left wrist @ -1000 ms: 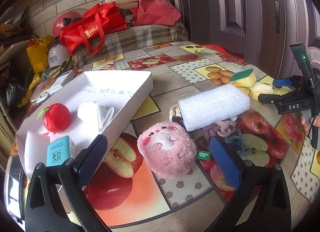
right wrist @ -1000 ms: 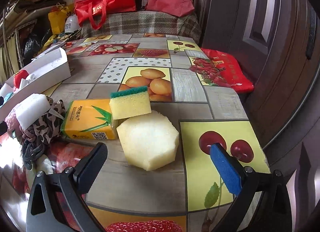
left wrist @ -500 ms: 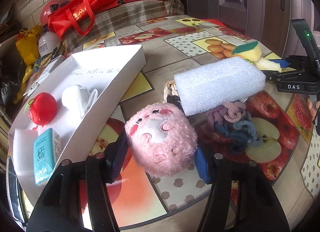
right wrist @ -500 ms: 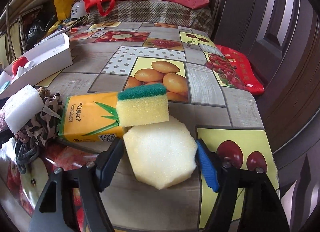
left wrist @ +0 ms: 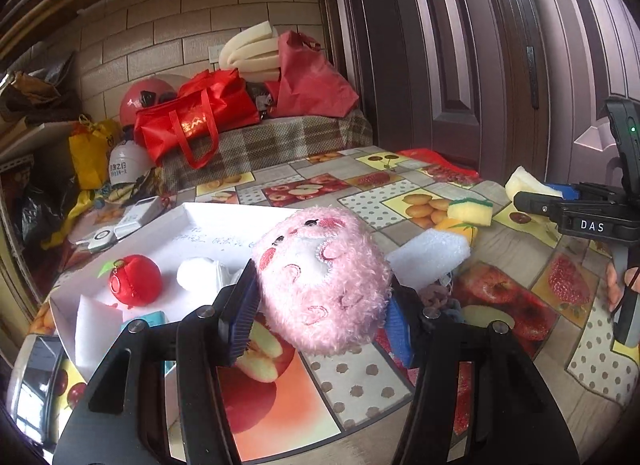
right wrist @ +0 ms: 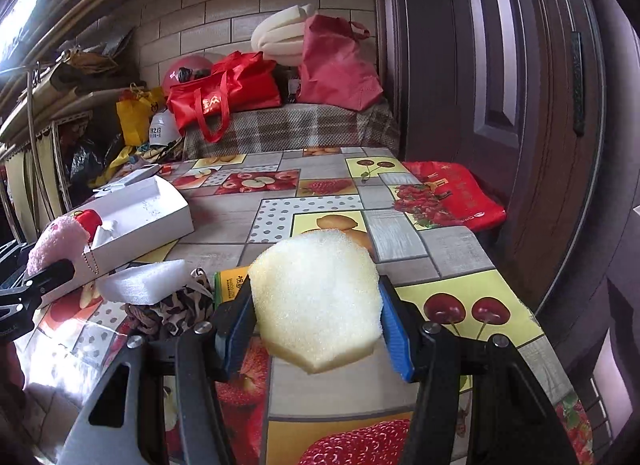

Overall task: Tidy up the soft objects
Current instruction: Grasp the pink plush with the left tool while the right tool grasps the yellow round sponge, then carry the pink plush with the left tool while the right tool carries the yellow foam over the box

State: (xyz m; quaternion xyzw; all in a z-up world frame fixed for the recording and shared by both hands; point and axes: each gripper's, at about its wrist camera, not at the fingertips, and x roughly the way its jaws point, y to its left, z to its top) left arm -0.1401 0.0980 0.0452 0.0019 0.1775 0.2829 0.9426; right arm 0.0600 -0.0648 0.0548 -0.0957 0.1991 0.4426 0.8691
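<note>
My left gripper [left wrist: 320, 321] is shut on a pink plush toy [left wrist: 320, 281] and holds it above the table, beside the white box [left wrist: 208, 233]. The box holds a red apple toy [left wrist: 135, 280], a white soft ball [left wrist: 198, 275] and a teal packet [left wrist: 154, 317]. My right gripper [right wrist: 316, 325] is shut on a pale yellow octagonal sponge [right wrist: 316, 297], lifted off the table. On the table lie a white foam block [right wrist: 140, 279], a leopard-print cloth [right wrist: 168, 307], an orange tissue pack [right wrist: 230, 283] and a green-topped yellow sponge [left wrist: 470, 212].
The table carries a fruit-print cloth [right wrist: 320, 189]. A red bag [right wrist: 452, 193] lies at its far right edge by the dark door [right wrist: 500, 65]. Red bags [left wrist: 196, 121] and helmets [left wrist: 124, 163] sit on a plaid bench behind.
Both grippers closed on their objects and lifted them: the left raised the pink plush toward the box, the right raised the pale sponge off the table.
</note>
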